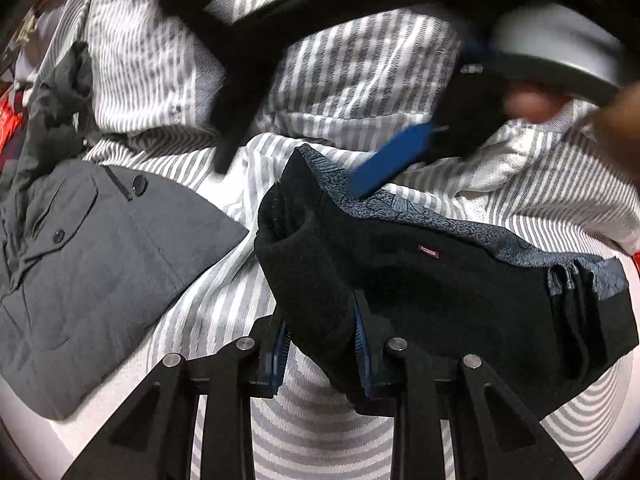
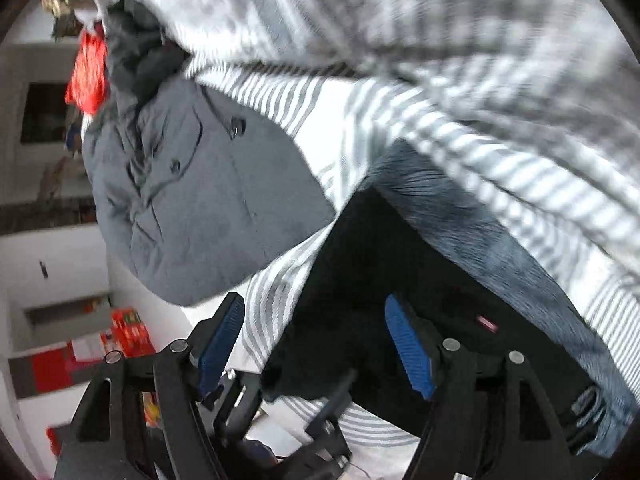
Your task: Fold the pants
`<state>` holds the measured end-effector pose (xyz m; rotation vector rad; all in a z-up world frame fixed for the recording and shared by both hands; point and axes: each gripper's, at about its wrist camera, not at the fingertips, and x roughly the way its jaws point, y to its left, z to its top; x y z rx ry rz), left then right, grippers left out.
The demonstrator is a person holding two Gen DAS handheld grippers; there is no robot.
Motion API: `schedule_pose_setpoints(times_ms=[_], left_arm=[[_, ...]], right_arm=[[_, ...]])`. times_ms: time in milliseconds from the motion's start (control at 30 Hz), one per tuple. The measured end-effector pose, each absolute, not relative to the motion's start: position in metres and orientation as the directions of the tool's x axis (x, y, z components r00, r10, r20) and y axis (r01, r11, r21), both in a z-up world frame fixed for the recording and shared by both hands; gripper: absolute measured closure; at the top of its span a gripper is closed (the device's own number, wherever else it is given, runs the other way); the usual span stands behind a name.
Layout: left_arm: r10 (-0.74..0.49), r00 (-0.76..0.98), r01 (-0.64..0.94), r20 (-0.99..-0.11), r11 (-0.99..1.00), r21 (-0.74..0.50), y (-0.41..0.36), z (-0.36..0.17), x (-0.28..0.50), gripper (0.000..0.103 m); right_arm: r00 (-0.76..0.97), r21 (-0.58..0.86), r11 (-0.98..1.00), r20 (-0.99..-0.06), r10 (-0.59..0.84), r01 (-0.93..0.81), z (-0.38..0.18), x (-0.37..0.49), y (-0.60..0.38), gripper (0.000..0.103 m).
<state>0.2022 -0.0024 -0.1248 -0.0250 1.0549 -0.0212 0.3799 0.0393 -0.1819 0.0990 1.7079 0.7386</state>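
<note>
Black pants (image 1: 440, 292) with a small red label and a blue-grey patterned part lie bunched on the striped bed sheet (image 1: 340, 80). My left gripper (image 1: 320, 332) is shut on a thick fold of the black cloth at its near left edge. In the right wrist view the pants (image 2: 360, 260) spread under my right gripper (image 2: 316, 320), whose blue pads stand wide apart and press on nothing; the right pad hangs over the black cloth. That gripper shows blurred across the top of the left wrist view, with one blue pad (image 1: 384, 164) just above the pants' far edge.
A folded grey garment (image 1: 100, 264) with buttons lies to the left of the pants, also seen as the grey garment (image 2: 208, 200) in the right wrist view. Beyond the bed's left edge are white furniture and red boxes (image 2: 128, 332). A hand (image 1: 532, 100) shows at the right.
</note>
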Motion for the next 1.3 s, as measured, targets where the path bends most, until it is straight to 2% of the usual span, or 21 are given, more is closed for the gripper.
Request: schedule_pose_setpoints(times_ms=[100,133,167,200,267,400,600,767,1033,1300], left_arm=[[-0.031,0.503,0.025,-0.864,0.999,-0.021,-0.005,-0.123,0.202,0.073],[-0.032,0.504,0.03,-0.863,0.999,-0.019,-0.006,-0.123,0.202,0.073],[-0.031,0.505,0.032,-0.863,0.999,-0.018,-0.007,-0.122,0.202,0.073],[-0.037,0.502,0.035,-0.864,0.999,-0.023,-0.007,-0.121,0.203,0.073],[-0.043,0.503,0.045,-0.863,0.999,-0.024,-0.01,-0.119,0.202,0.073],[-0.051,0.526,0.098,-0.849,0.995,0.001,-0.029,-0.103,0.198,0.073],[-0.077,0.575,0.199,-0.814,0.979,0.048,-0.074,-0.065,0.191,0.073],[-0.117,0.611,0.292,-0.783,0.953,0.085,-0.123,-0.032,0.18,0.073],[-0.24,0.576,0.464,-0.781,0.883,0.071,-0.215,0.001,0.162,0.073],[-0.33,0.487,0.612,-0.808,0.79,0.046,-0.321,-0.008,0.134,0.073]], right_arm=[[-0.33,0.447,0.817,-0.882,0.335,-0.365,-0.203,0.375,0.059,0.027],[-0.338,0.429,0.824,-0.888,0.31,-0.371,-0.209,0.373,0.061,0.034],[-0.344,0.425,0.826,-0.889,0.303,-0.37,-0.212,0.371,0.061,0.06],[-0.344,0.425,0.827,-0.888,0.304,-0.367,-0.214,0.37,0.059,0.069],[-0.333,0.456,0.823,-0.876,0.349,-0.339,-0.212,0.369,0.048,0.082],[-0.287,0.521,0.8,-0.848,0.445,-0.299,-0.196,0.364,0.017,0.085],[-0.187,0.67,0.725,-0.741,0.645,-0.159,-0.164,0.353,-0.058,0.085],[-0.073,0.753,0.651,-0.658,0.75,-0.095,-0.135,0.335,-0.126,0.085],[0.137,0.801,0.598,-0.591,0.795,-0.015,-0.103,0.284,-0.258,0.085],[0.289,0.842,0.526,-0.536,0.793,0.119,-0.123,0.231,-0.381,0.085]])
